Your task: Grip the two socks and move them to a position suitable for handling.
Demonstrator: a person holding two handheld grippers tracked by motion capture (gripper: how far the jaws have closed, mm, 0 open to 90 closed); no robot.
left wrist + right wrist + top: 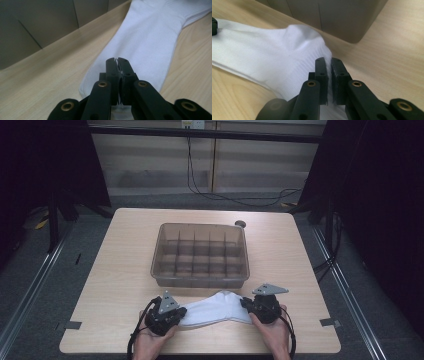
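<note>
A white sock point(216, 308) lies flat on the wooden surface point(115, 270) near its front edge, just in front of a clear plastic bin point(200, 254) with divider compartments. The left gripper point(176, 314), held in the person's left hand point(150, 340), has its fingers point(111, 67) pressed together on one end of the sock, with a sliver of white cloth between them in the left gripper view. The right gripper point(246, 304), held in the right hand point(272, 332), has its fingers point(321, 68) clamped on the ribbed cuff end, fabric showing in the narrow gap. The sock stretches between the two grippers, its heel bulging toward the bin without touching it in the high view
</note>
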